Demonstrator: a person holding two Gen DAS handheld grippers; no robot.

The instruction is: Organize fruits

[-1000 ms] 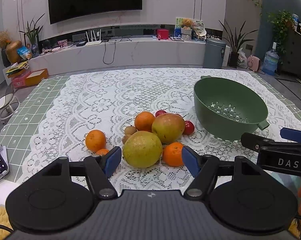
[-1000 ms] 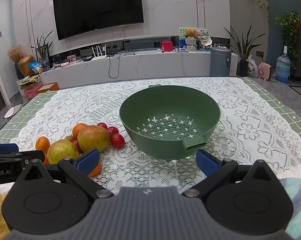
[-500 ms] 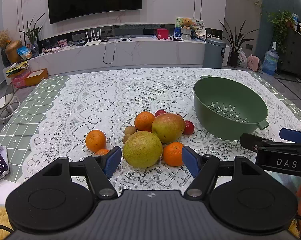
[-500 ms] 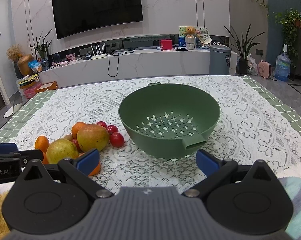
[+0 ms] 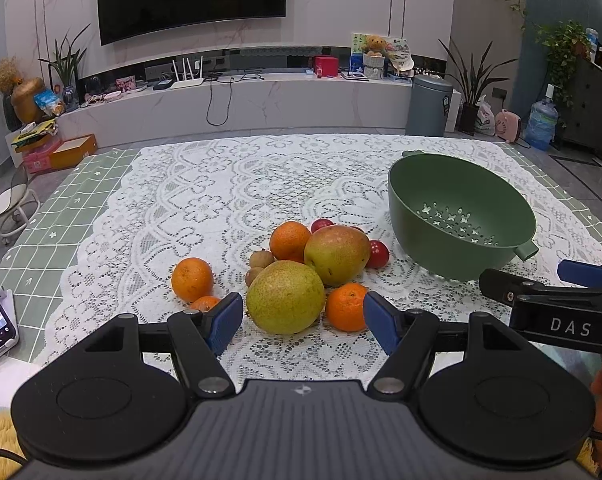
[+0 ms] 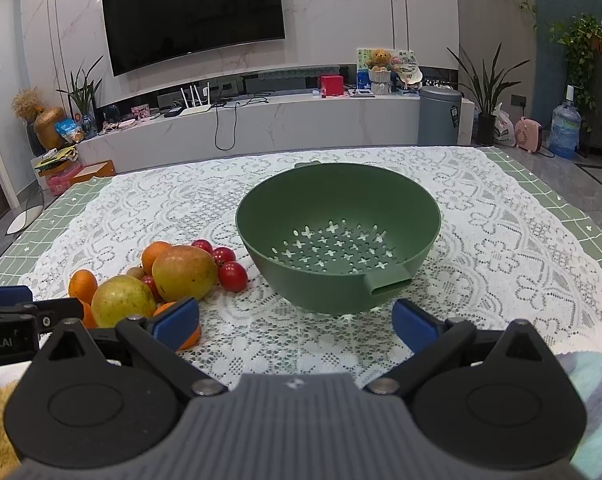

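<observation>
I have both tongs above the near edge of the tabletop (image 5: 101, 200), over its white lace cloth. My left tongs (image 5: 303, 322) stand wide apart with nothing between the blue pads; the big green pear (image 5: 285, 297) lies just beyond them. Touching the pear are the mango (image 5: 336, 255) behind it and 1 small orange (image 5: 347, 307) to its right. Another orange (image 5: 290, 241) sits behind, 1 more (image 5: 192, 279) lies apart to the left, and red cherry tomatoes (image 6: 233, 276) cluster on the side of the pile nearest the colander. My right tongs (image 6: 296, 319) are also spread apart and empty, facing the green colander (image 6: 337, 236), which stands upright and empty just right of the fruit.
</observation>
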